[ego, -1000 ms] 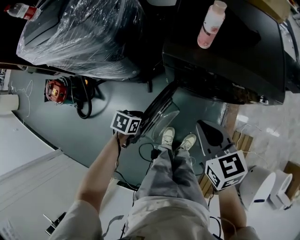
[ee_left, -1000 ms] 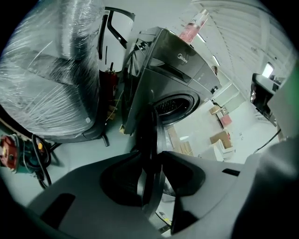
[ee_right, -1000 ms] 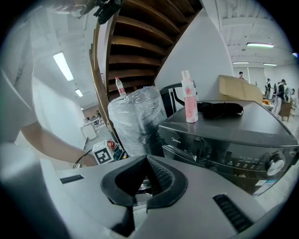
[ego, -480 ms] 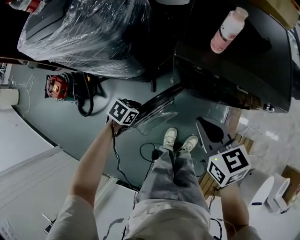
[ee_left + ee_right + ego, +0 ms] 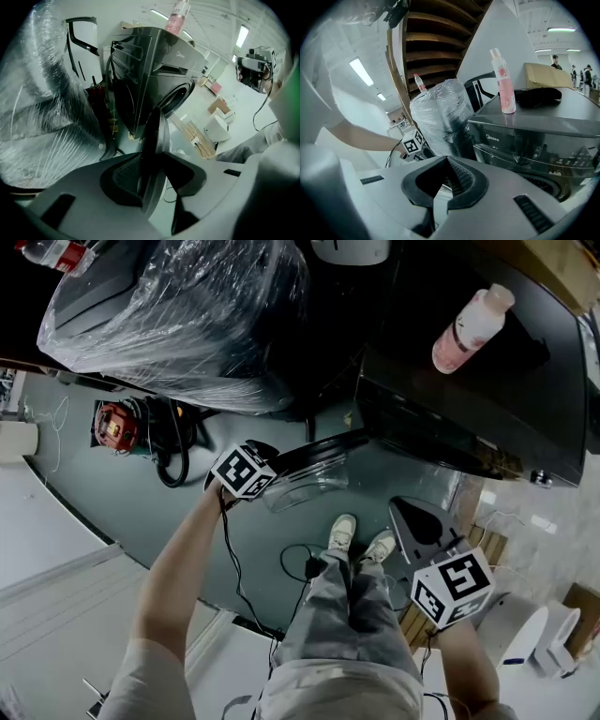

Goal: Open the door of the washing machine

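Note:
The dark washing machine [image 5: 469, 399] stands at the upper right with its round door [image 5: 314, 451] swung out from the front. My left gripper [image 5: 262, 470] is at the door's free edge. In the left gripper view the door rim [image 5: 152, 136] runs edge-on between the jaws, and my left gripper [image 5: 152, 161] is shut on it. Behind the rim shows the drum opening [image 5: 178, 96]. My right gripper [image 5: 424, 519] hangs apart at the lower right, near the person's shoes. In its own view the right gripper [image 5: 447, 161] is shut and holds nothing, facing the machine's front panel [image 5: 525, 136].
A pink bottle [image 5: 472, 329] stands on the machine's top. A plastic-wrapped appliance [image 5: 178, 315] sits to the left of the machine. A red tool [image 5: 112, 423] and cables [image 5: 300, 563] lie on the floor. The person's legs [image 5: 352, 606] stand before the door.
The door has swung further out from the machine, with my left gripper on its rim moving left. The right gripper has shifted a little.

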Tool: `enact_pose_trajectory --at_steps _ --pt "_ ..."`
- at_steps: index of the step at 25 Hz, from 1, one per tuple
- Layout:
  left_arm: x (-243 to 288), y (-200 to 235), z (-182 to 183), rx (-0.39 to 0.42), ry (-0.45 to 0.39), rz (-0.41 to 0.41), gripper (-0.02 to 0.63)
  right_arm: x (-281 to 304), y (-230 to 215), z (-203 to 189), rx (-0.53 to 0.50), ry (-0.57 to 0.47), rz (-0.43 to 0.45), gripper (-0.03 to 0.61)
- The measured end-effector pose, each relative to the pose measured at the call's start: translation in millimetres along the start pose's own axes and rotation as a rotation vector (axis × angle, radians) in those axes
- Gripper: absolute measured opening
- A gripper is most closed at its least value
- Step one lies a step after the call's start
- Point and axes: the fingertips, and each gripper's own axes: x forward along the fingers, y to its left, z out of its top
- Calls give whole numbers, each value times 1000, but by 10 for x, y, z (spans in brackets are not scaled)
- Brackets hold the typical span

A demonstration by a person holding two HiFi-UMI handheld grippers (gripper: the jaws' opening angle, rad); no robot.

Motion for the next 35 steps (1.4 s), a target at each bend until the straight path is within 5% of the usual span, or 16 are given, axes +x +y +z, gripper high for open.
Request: enact_pose_trajectory --at_steps 6,17,27,35 --pt "-26 224 110 136 -3 33 156 77 -23 37 -6 -2 -3 26" --pt "-49 560 292 239 1 46 158 279 22 261 -25 -45 7 26" --pt "-71 521 258 160 -46 -60 170 662 167 485 -63 -56 45 26" --pt "-181 591 292 100 -102 45 206 652 296 598 -87 -46 54 26"
